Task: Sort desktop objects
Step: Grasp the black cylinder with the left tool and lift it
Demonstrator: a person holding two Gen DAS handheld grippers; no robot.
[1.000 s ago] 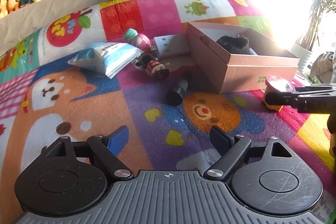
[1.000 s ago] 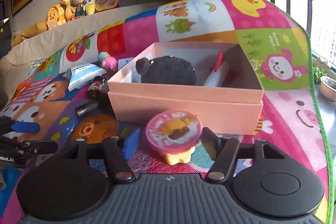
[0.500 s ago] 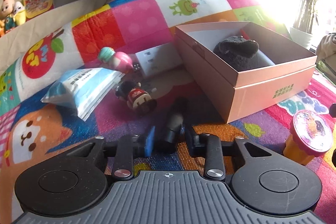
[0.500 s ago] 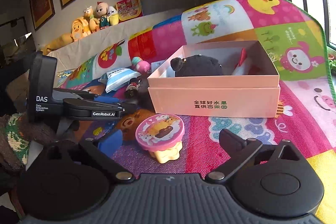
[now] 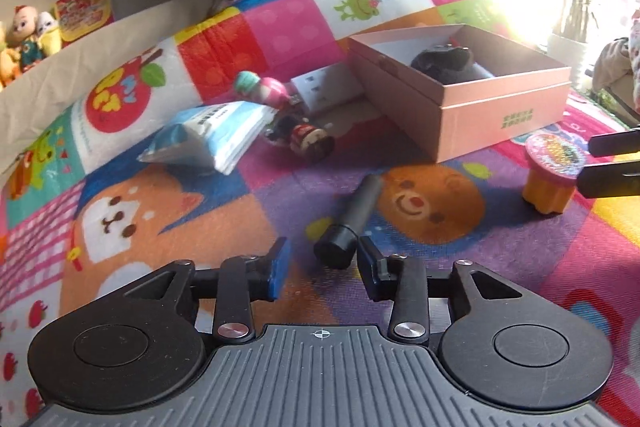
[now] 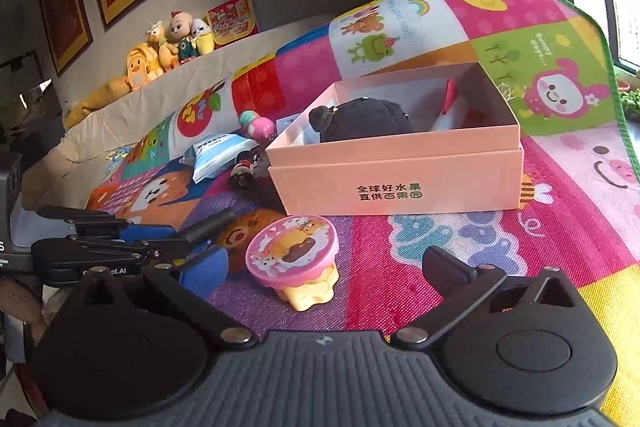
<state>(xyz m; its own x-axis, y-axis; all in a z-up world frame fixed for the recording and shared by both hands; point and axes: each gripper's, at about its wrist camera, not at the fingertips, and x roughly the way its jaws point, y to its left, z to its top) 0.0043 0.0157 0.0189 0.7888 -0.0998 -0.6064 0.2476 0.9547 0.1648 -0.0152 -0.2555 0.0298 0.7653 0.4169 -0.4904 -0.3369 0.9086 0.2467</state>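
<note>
A black cylinder [image 5: 352,219] lies on the colourful mat, its near end between the tips of my open left gripper [image 5: 323,263], not gripped. A pink-lidded yellow jelly cup [image 6: 294,261] stands on the mat between the wide-open fingers of my right gripper [image 6: 324,269], untouched; it also shows in the left wrist view [image 5: 552,171]. The pink box [image 6: 400,171] behind it holds a black plush [image 6: 364,119] and a red-white item [image 6: 448,103]. The left gripper [image 6: 160,243] shows at the left of the right wrist view.
Left of the box [image 5: 480,107] lie a blue-white packet [image 5: 212,135], a small doll figure [image 5: 308,139], a pink-green toy [image 5: 262,89] and a white flat piece [image 5: 324,87]. Stuffed toys [image 6: 168,47] sit on the ledge behind. The mat's green edge [image 6: 624,131] is at the right.
My left gripper has pulled back a little and opened wider around the black cylinder's end. My right gripper has moved in, so the jelly cup stands between its open fingers.
</note>
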